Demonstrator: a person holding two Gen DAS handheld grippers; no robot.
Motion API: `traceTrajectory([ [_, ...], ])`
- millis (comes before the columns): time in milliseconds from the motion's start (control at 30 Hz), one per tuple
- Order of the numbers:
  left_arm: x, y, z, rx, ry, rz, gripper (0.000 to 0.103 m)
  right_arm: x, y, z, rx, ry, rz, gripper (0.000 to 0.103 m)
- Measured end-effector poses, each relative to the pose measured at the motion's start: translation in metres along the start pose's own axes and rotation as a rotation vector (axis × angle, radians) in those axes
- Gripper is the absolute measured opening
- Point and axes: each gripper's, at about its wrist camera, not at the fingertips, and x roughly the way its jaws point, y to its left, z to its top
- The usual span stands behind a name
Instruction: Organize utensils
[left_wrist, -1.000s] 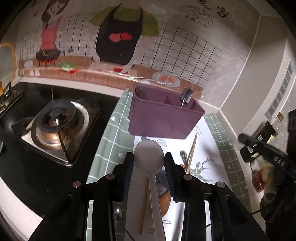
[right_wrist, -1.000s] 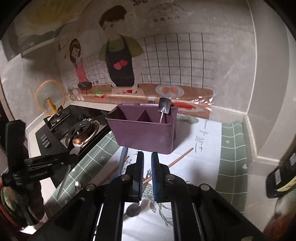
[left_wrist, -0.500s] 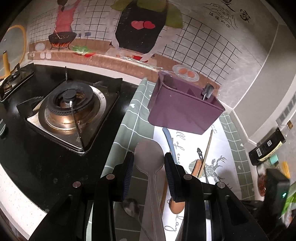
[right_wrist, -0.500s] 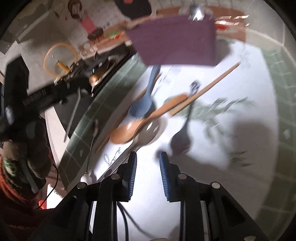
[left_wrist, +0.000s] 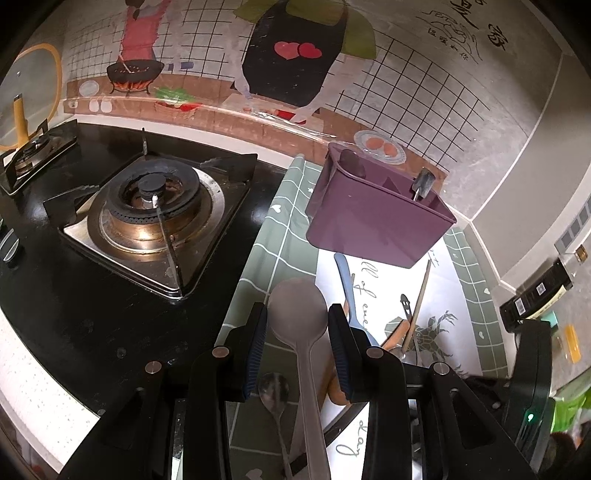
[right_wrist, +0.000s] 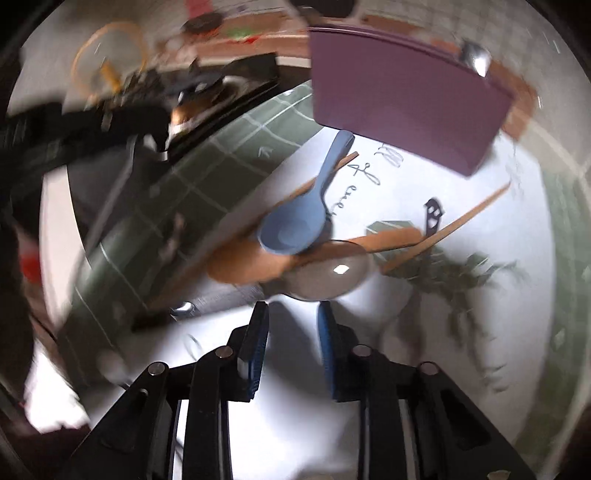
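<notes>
Lowered toward the utensils, right hand-held gripper (right_wrist: 291, 317) gapes — left (left_wrist: 297, 321) clamps grey spoon (left_wrist: 299, 317).

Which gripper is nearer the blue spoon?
Right. The right gripper, jaws open, hovers just short of the blue spoon. The left gripper holds a grey spoon further back.

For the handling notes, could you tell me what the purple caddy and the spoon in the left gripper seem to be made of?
Purple caddy: probably moulded plastic, matte, uniform colour, thin rim. Grey spoon between the left gripper fingers: smooth, dull, no glint, likely plastic or silicone.
</notes>
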Motion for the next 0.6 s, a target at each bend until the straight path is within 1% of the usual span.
traceTrajectory([
  [33,0.000,0.001,0.000,-0.003,-0.001,0.000,0.035,-0.002,-0.009,-0.003,-0.002,0.000,-0.008,0.021],
  [100,0.001,0.002,-0.002,-0.009,0.003,-0.003,0.035,-0.005,-0.034,-0.005,0.059,0.007,0.030,0.022],
  [200,0.001,0.004,-0.003,-0.019,0.003,-0.001,0.035,-0.004,-0.066,-0.003,0.234,0.007,0.176,0.027],
  [267,0.000,0.007,-0.003,-0.025,0.002,0.003,0.035,-0.001,-0.073,-0.001,0.329,-0.013,0.226,0.029],
  [333,-0.001,0.010,-0.002,-0.029,-0.001,0.011,0.035,0.001,-0.068,0.003,0.367,-0.040,0.221,0.031],
  [400,-0.003,0.013,-0.002,-0.036,-0.003,0.017,0.035,0.005,-0.056,0.009,0.374,-0.058,0.200,0.032],
  [500,-0.004,0.017,-0.003,-0.046,-0.005,0.023,0.035,0.011,-0.037,0.023,0.366,-0.080,0.183,0.038],
  [567,-0.003,0.020,-0.004,-0.053,-0.002,0.026,0.035,0.015,-0.021,0.030,0.332,-0.102,0.134,0.043],
  [600,-0.003,0.020,-0.004,-0.056,-0.002,0.027,0.035,0.015,-0.017,0.029,0.321,-0.110,0.111,0.044],
])
